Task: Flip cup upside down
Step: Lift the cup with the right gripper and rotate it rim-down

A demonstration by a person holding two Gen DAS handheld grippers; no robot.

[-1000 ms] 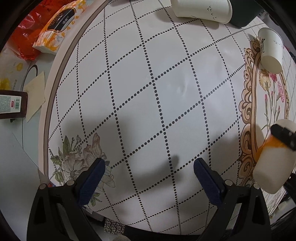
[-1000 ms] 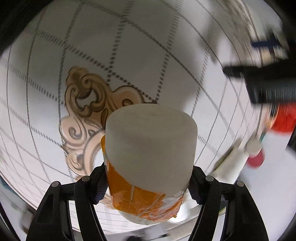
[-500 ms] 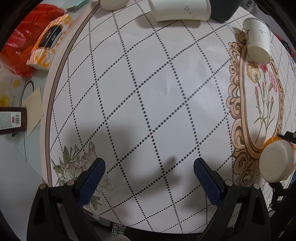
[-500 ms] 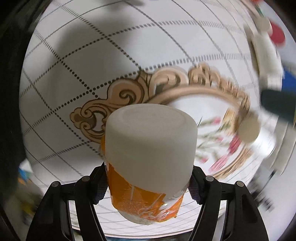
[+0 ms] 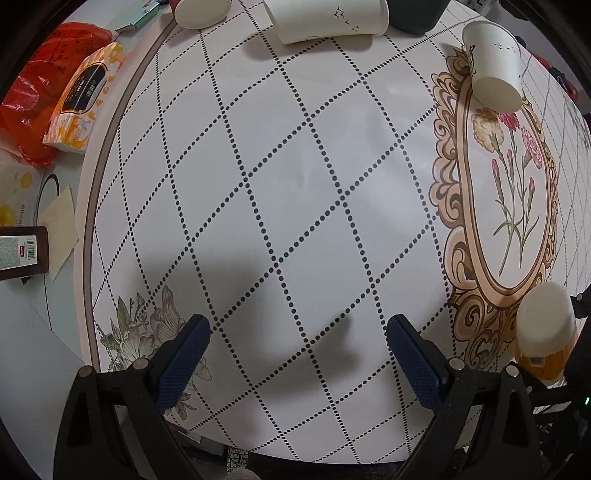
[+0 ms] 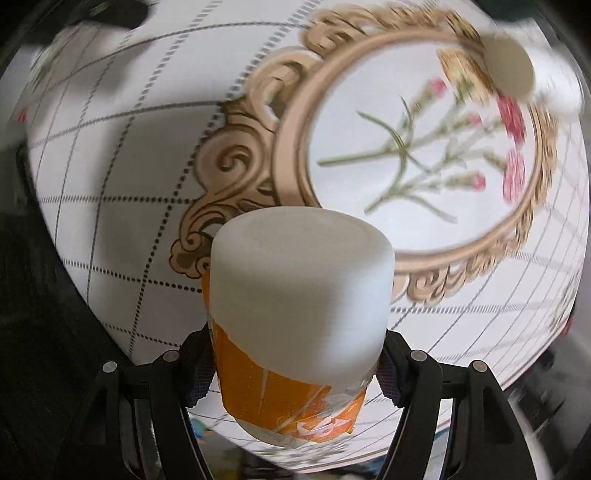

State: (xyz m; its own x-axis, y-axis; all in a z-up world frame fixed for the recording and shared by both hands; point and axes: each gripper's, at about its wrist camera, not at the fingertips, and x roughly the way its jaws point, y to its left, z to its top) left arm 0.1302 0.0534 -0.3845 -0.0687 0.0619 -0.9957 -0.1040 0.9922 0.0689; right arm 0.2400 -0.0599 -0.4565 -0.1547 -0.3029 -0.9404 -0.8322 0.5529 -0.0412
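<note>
My right gripper (image 6: 295, 363) is shut on the cup (image 6: 299, 295), a white cup with an orange band, held in the air over the near edge of the patterned table (image 6: 110, 166). Its closed white end points away from the camera toward the table. The same cup (image 5: 546, 332) shows at the right edge of the left wrist view, near the gold oval frame print (image 5: 461, 221). My left gripper (image 5: 297, 354) is open and empty above the table's front part.
A white paper cup (image 5: 495, 64) stands inverted at the far right, blurred in the right wrist view (image 6: 517, 70). Another paper cup (image 5: 328, 16) lies on its side at the back beside a dark object (image 5: 417, 14). A tissue pack (image 5: 83, 96), red bag (image 5: 26, 103) and dark box (image 5: 22, 251) lie left.
My right gripper has swung the cup round over the table, from the grid area toward the oval flower print. In the left wrist view the cup has turned and the view shifted slightly.
</note>
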